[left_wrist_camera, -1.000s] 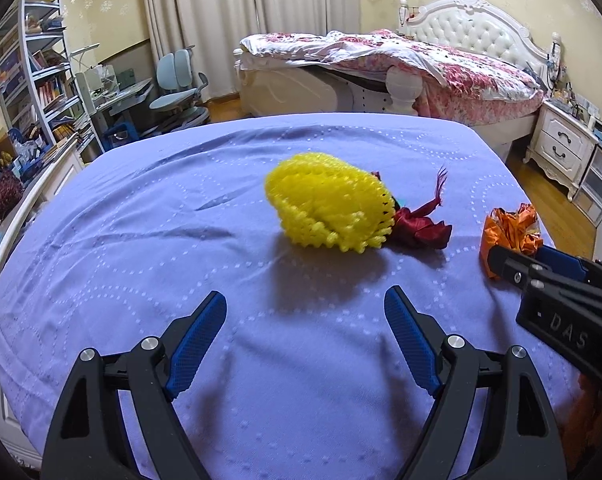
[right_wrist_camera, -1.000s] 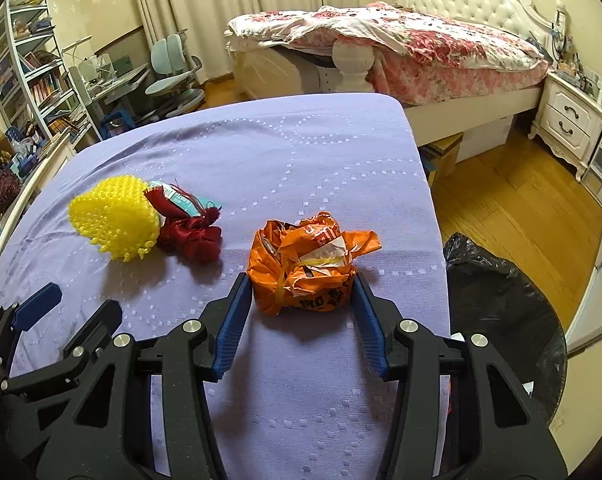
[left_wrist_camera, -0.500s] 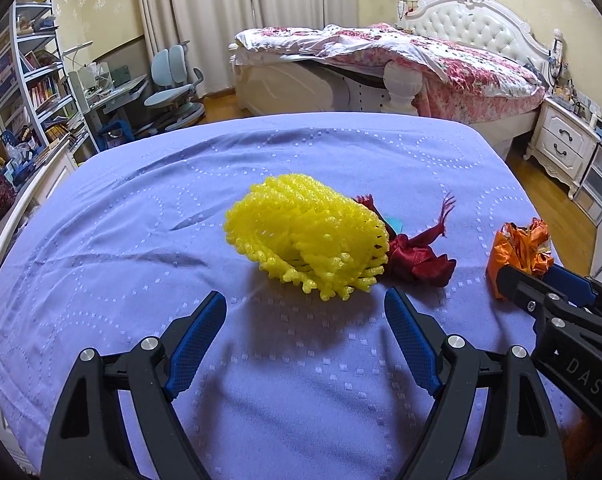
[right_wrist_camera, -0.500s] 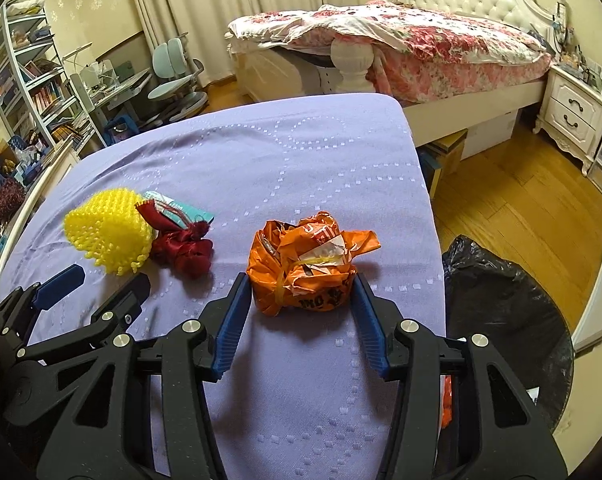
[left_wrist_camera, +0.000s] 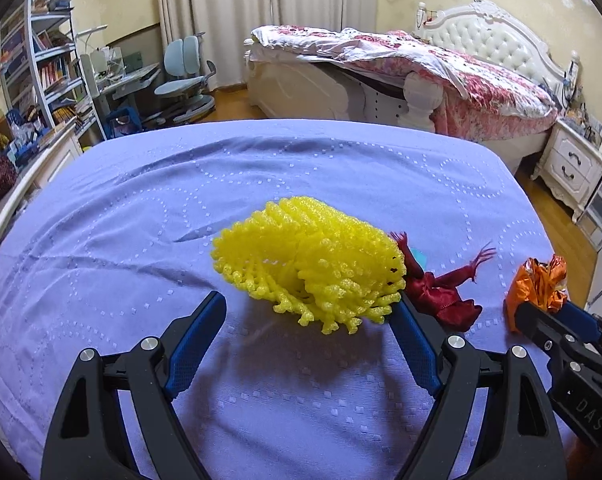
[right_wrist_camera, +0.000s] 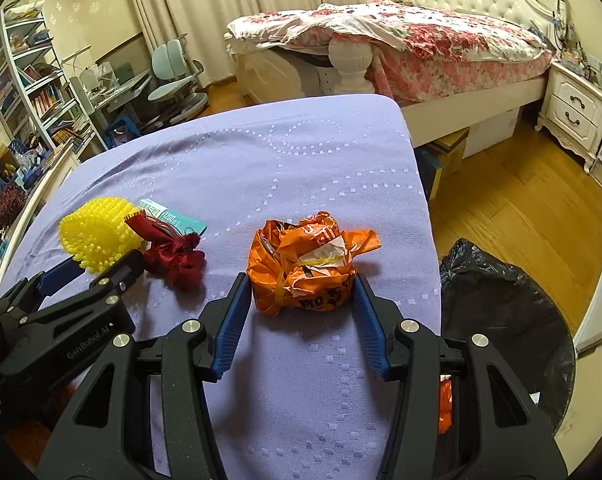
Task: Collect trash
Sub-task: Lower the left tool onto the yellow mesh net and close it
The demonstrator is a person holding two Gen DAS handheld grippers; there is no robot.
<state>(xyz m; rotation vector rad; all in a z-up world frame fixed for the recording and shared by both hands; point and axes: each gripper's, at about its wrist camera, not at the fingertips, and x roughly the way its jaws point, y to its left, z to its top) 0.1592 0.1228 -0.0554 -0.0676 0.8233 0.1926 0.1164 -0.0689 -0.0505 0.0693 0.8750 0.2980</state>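
Observation:
A yellow foam fruit net lies on the purple table cloth. My left gripper is open, its fingers reaching both sides of the net's near edge. A dark red fabric scrap lies to the net's right. A crumpled orange wrapper sits between the open fingers of my right gripper. The net, the red scrap and the left gripper also show in the right wrist view. The wrapper shows at the right in the left wrist view.
A black trash bag stands open on the floor right of the table. A teal paper label lies behind the red scrap. A bed, nightstand, desk chair and bookshelf fill the room beyond.
My left gripper has moved forward to the yellow net, which now reaches between its fingertips. My right gripper has edged forward around the orange wrapper.

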